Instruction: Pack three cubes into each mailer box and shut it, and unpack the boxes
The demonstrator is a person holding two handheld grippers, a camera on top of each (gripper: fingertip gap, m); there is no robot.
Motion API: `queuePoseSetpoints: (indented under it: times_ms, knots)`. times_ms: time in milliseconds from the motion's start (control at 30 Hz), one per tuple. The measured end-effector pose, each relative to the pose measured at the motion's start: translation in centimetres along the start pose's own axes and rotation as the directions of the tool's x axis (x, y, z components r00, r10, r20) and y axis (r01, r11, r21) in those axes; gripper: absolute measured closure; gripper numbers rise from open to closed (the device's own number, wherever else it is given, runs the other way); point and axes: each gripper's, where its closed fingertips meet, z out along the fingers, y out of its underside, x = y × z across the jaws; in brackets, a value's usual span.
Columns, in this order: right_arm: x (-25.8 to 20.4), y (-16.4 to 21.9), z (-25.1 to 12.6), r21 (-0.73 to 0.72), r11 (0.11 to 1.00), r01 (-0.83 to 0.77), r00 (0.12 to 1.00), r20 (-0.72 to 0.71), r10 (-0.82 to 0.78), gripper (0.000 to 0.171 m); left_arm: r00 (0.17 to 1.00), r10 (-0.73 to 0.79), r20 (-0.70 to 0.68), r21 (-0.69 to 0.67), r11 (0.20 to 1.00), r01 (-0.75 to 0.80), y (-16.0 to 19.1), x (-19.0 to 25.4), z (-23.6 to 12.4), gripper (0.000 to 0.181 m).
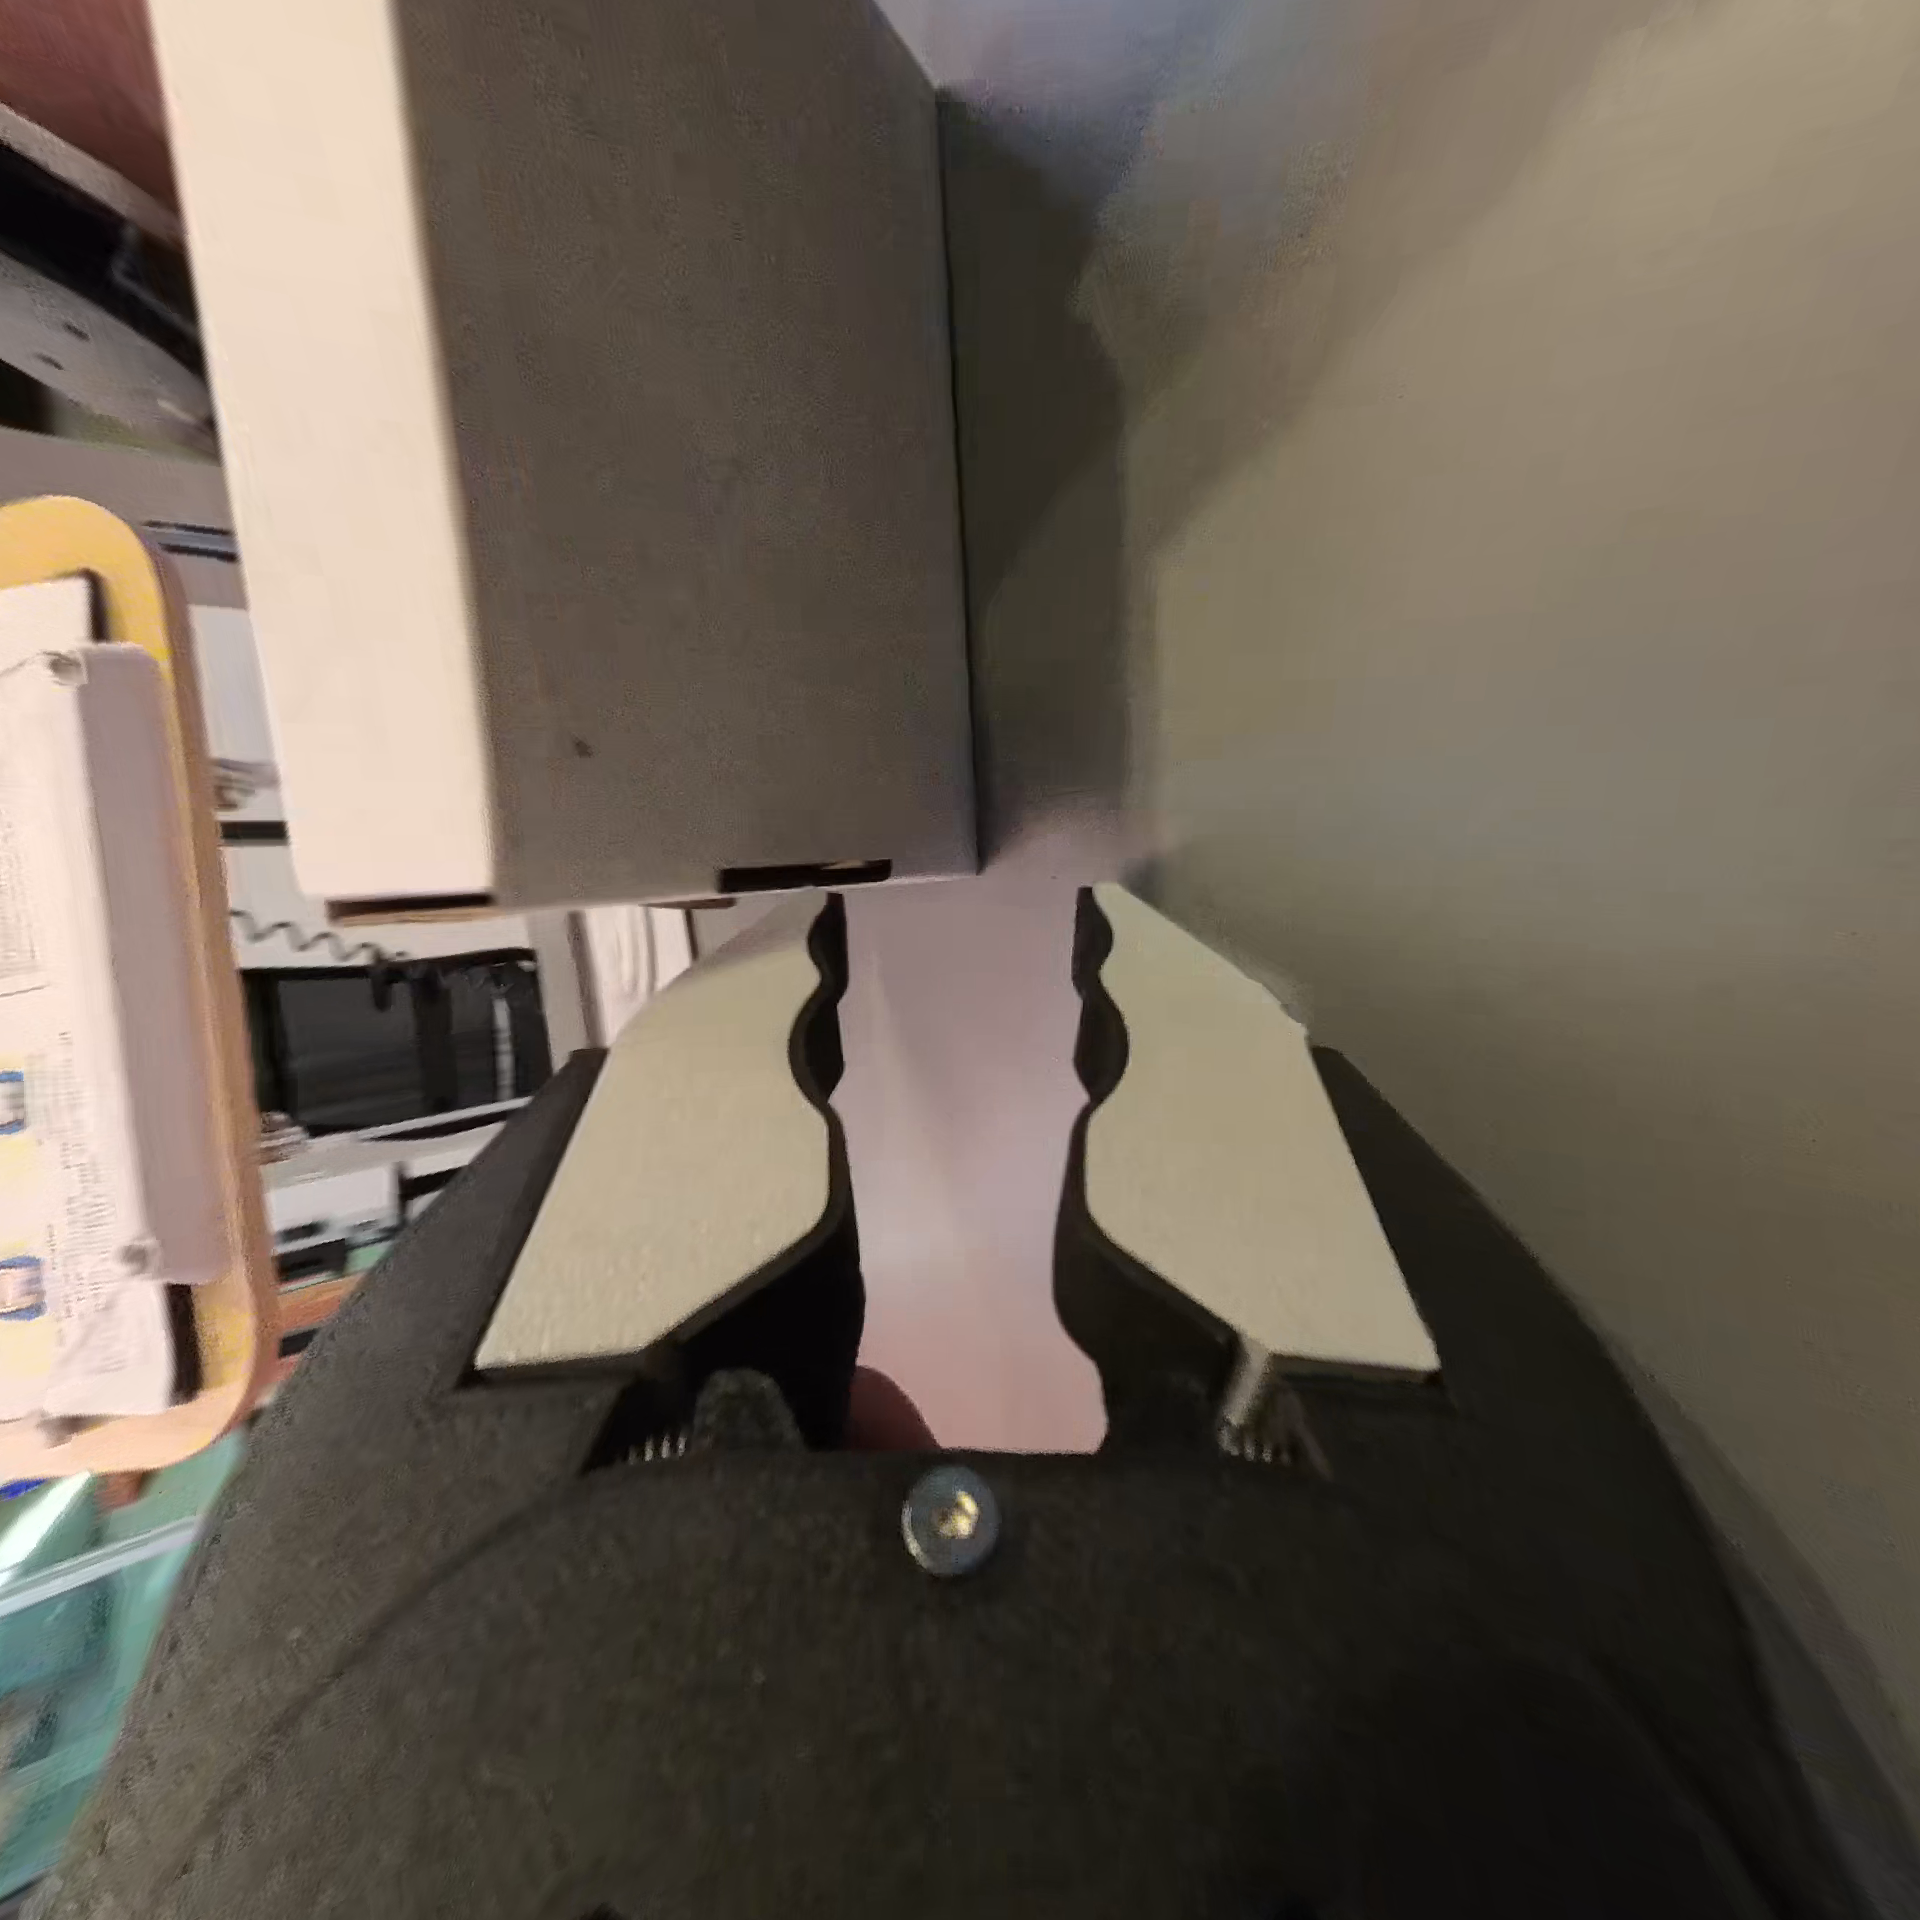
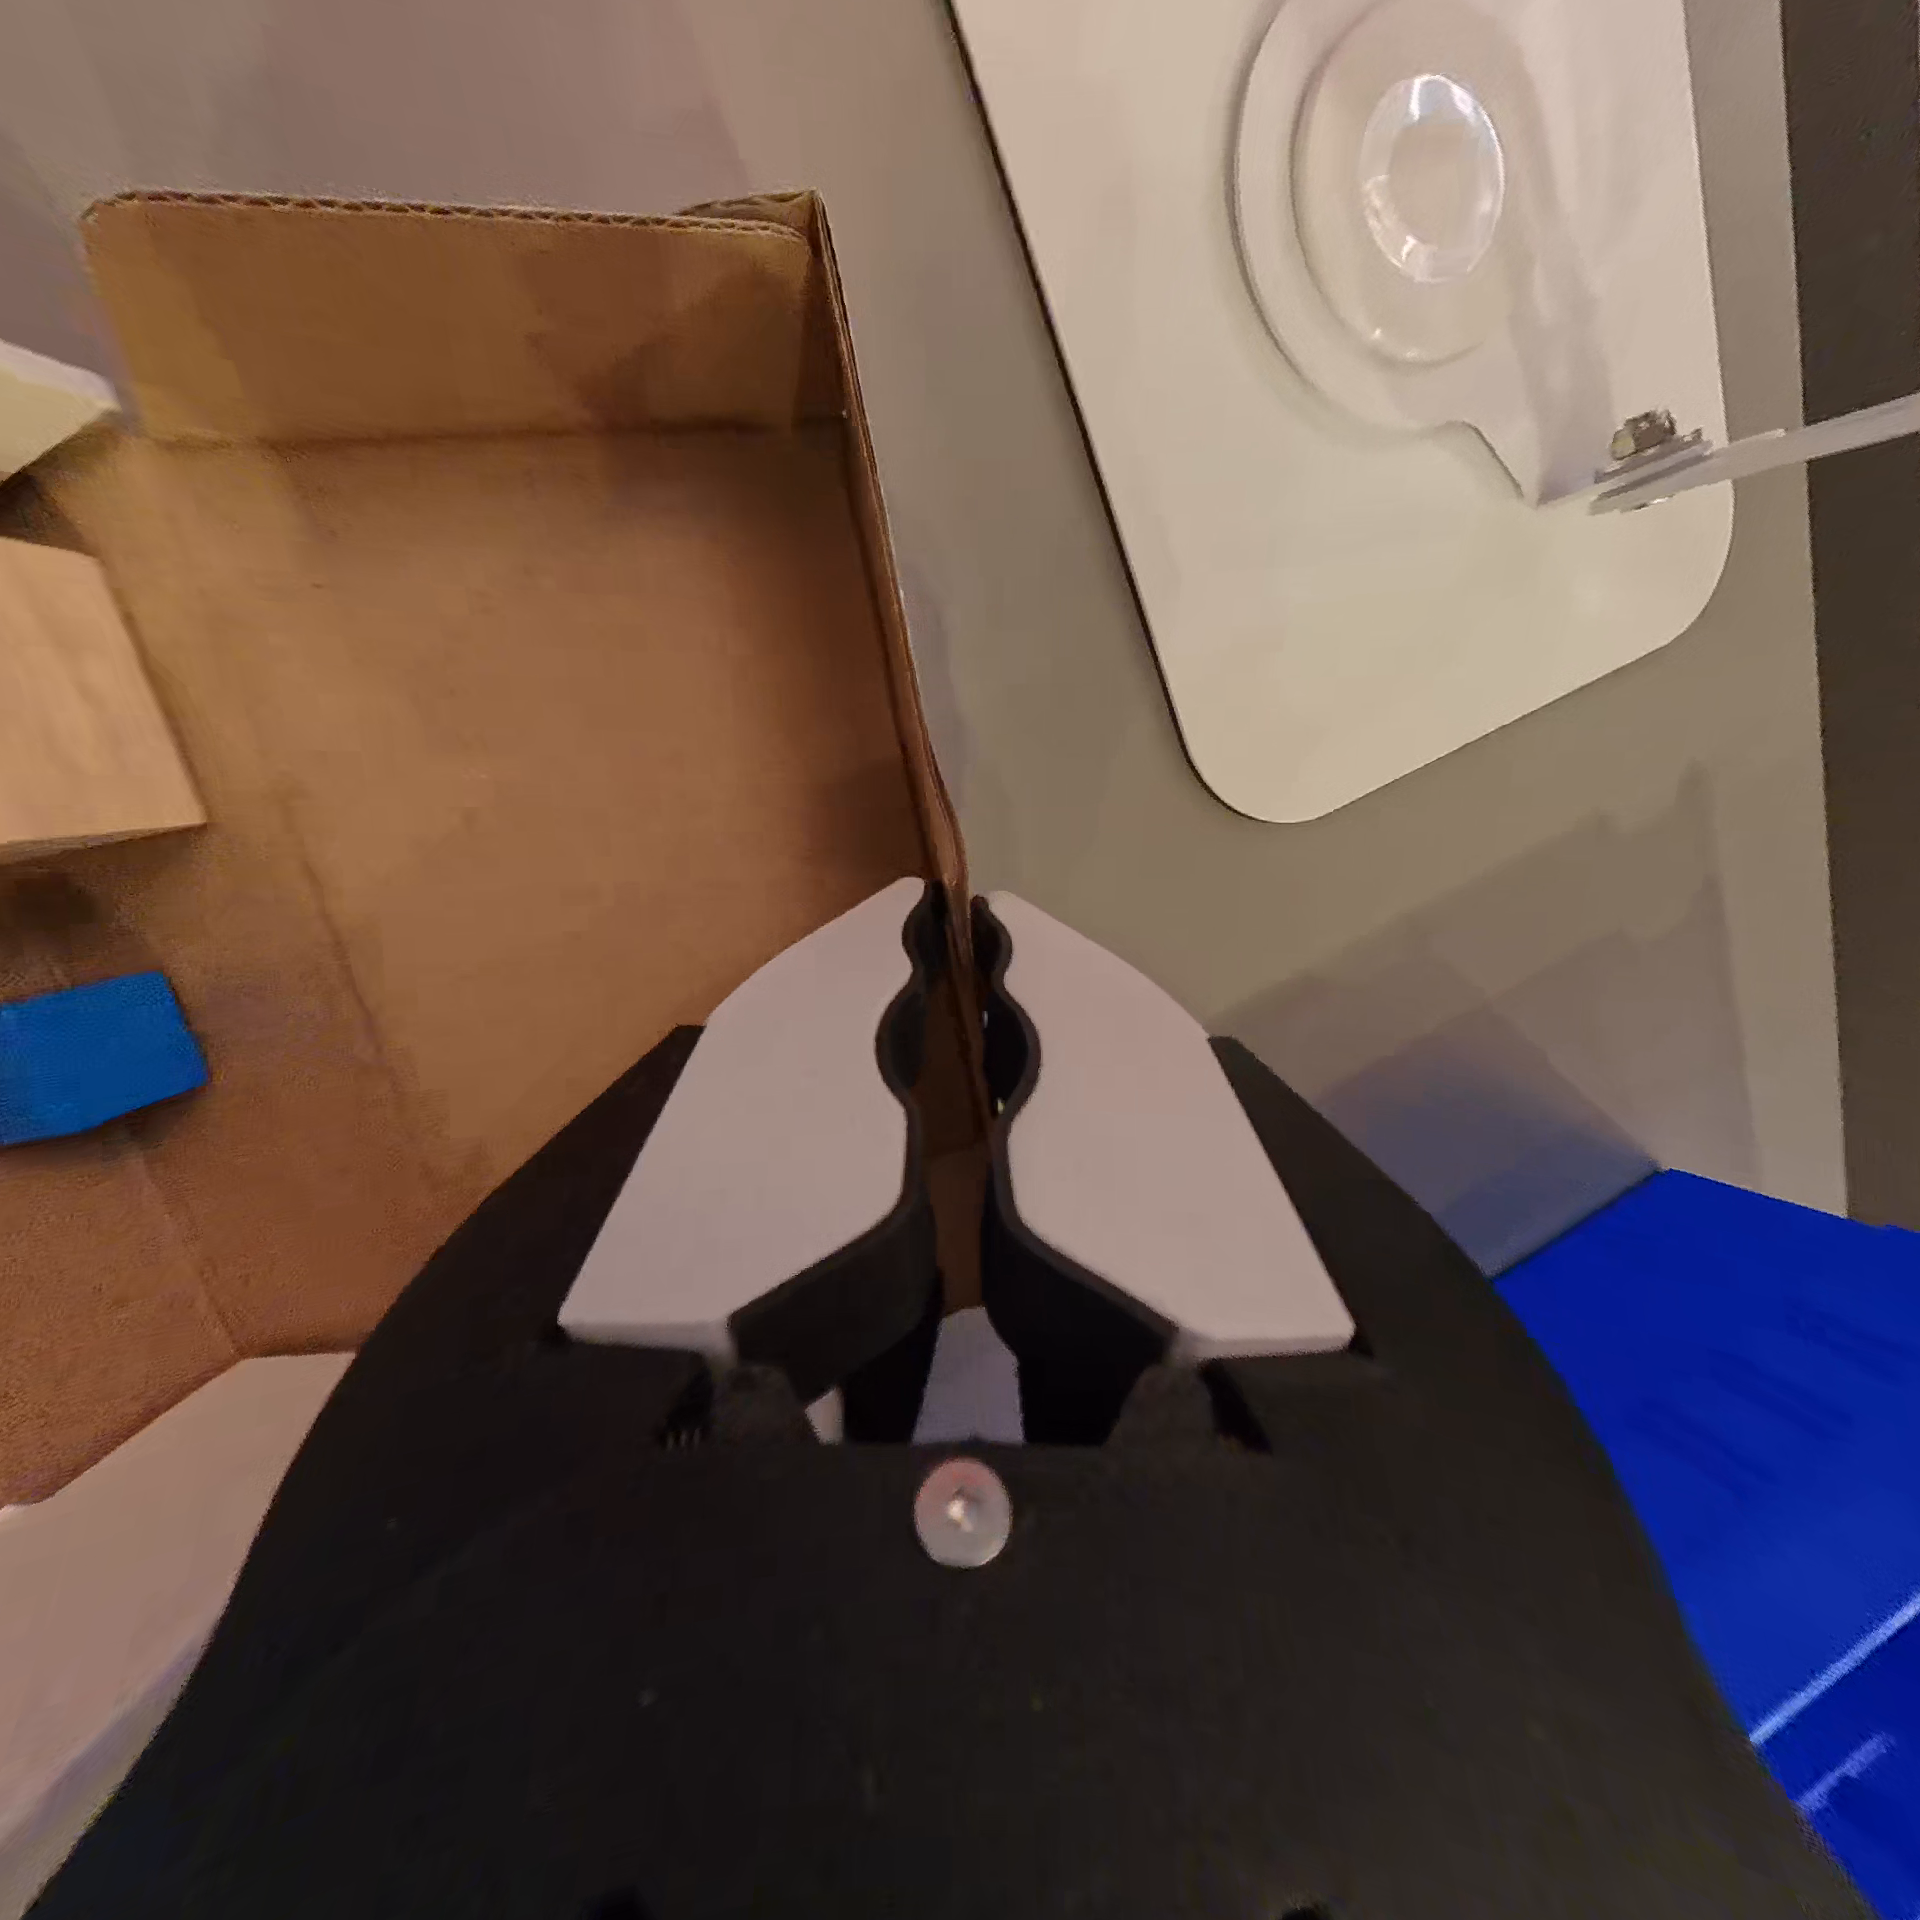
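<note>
While right tool [image 2: 958, 902] pinches the open brown corrugated mailer box [image 2: 499, 665] side wall, left tool [image 1: 958, 906], narrowly parted and empty, should steady it.

Brown mailer box [image 2: 499, 644], blue cube [image 2: 94, 1055], white board [image 2: 1351, 623].

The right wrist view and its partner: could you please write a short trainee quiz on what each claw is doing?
1. True or false: the right claw is shut on the side wall of the open mailer box.
2. What colour is the flat piece on the open box's floor?
3. The left claw is: A) shut on a cube; B) open, holding nothing, just short of the closed white box; C) shut on that box's flap.

Key: 1 true; 2 blue; 3 B.
</note>
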Motion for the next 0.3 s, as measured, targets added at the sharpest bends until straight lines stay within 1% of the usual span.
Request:
queuePoseSetpoints:
  times_ms: [33, 133, 300]
  knots:
    - [-0.1, -0.1, -0.1, 0.007, 1.000, 0.004, 1.000, -0.001, -0.004, 0.168, 0.999, -0.029, -0.029, 0.004, 1.000, 0.029, 0.1, 0.0, -0.2, 0.137]
    - [-0.1, -0.6, -0.8, 0.043, 0.999, 0.027, 0.999, -0.036, -0.025, 0.168, 0.996, -0.065, -0.060, -0.034, 0.997, 0.063, 1.7, -0.2, -0.6, 0.135]
    - [-0.2, -1.9, -3.0, 0.107, 0.991, 0.075, 0.992, -0.111, -0.063, 0.168, 0.992, -0.128, -0.016, -0.056, 0.990, 0.127, 3.6, -2.1, -1.3, 0.135]
